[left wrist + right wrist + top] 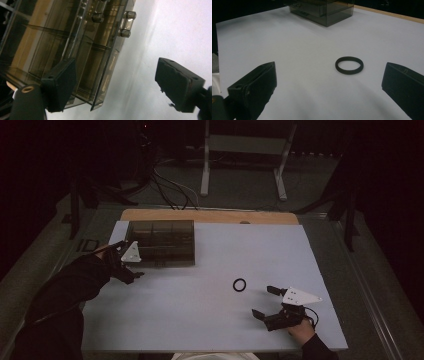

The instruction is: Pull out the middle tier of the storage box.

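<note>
Smoked-plastic organizer box (161, 242) at the table's far left, black ring (239, 285) right of centre.
Your left gripper (131, 268) sits at the box's near-left corner, its jaws spread, one over the box's edge, the other over bare white table (200, 320), gripping nothing. Further right, your right gripper (266, 301) rests with jaws wide apart, pointing at the ring lying flat just beyond them, untouched.
</note>
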The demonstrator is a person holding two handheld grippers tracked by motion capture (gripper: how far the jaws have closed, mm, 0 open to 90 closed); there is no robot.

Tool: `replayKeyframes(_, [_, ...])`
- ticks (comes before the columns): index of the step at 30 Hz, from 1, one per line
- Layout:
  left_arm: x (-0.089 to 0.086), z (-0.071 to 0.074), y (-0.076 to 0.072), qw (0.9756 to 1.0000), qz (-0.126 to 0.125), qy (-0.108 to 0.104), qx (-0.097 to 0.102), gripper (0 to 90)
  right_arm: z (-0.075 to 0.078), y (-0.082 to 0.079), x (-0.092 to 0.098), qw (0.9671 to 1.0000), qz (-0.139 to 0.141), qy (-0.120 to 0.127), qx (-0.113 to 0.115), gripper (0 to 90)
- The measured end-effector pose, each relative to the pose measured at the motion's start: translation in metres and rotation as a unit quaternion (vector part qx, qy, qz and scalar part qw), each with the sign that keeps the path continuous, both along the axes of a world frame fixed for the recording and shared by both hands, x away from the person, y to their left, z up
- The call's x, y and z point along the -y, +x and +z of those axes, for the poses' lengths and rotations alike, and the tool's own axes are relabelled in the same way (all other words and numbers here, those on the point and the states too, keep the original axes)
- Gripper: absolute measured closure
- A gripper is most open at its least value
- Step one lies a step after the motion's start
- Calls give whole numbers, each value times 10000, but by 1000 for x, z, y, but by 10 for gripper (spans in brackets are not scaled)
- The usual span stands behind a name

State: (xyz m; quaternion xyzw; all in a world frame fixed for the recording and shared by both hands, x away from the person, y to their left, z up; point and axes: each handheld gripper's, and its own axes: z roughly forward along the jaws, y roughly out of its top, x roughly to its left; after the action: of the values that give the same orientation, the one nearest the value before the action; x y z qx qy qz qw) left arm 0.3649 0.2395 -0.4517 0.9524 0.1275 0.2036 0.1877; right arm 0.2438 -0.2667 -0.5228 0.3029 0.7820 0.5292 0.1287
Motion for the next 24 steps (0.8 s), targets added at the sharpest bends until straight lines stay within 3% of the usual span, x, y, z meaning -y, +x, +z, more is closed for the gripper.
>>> replayKeyframes(1, [1, 0, 2, 10000, 5, 0, -47, 329, 0, 0, 0, 10000, 11, 1, -1, 0])
replayKeyframes(5, [6, 1, 8, 9999, -42, 60, -72, 378, 0, 1, 1, 10000, -37, 54, -27, 0])
replayKeyframes(8, [9, 2, 13, 9993, -279, 205, -140, 476, 1, 1, 2, 10000, -45, 76, -32, 0])
replayKeyframes(11, [12, 0, 18, 9976, -531, 409, -154, 535, 1, 1, 2, 10000, -34, 68, -19, 0])
replayKeyframes(14, [12, -2, 24, 9960, -725, 382, -348, 603, 0, 1, 2, 10000, -34, 49, -10, 0])
replayKeyframes(17, [13, -4, 29, 9940, -878, 510, -405, 646, 0, 1, 2, 10000, -34, 48, -10, 0])
replayKeyframes(24, [16, -8, 37, 9896, -1040, 837, -535, 730, 0, 1, 3, 10000, -33, 56, -24, 0])
